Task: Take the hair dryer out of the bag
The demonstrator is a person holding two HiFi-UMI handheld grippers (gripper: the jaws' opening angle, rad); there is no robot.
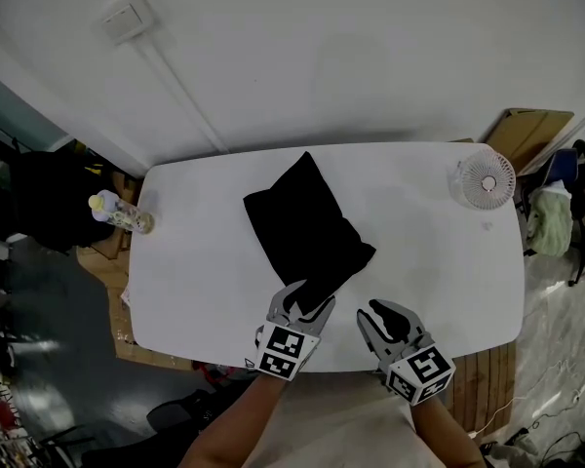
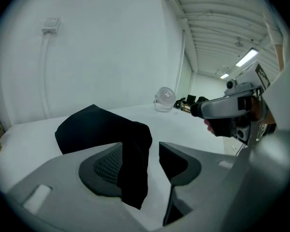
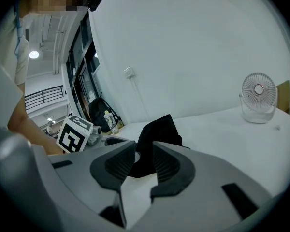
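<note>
Presently the bag (image 1: 307, 232) is being approached, as the first step, where it is lying slumped at the middle of the worktop (image 1: 429, 252). The left gripper (image 1: 305, 303) is being held spread wide, the bag's near corner between its jaws, unpinched. The right gripper (image 1: 386, 318) is being held narrowly parted and empty, just right of the bag. The hair dryer is not showing and is judged to be inside. Next, the corner needs clamping and the mouth finding.

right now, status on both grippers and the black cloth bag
Left gripper open, corner of the black cloth bag between its jaws. Right gripper open, empty, beside the bag. Hair dryer not in sight. Small white fan far off, no obstacle.
</note>
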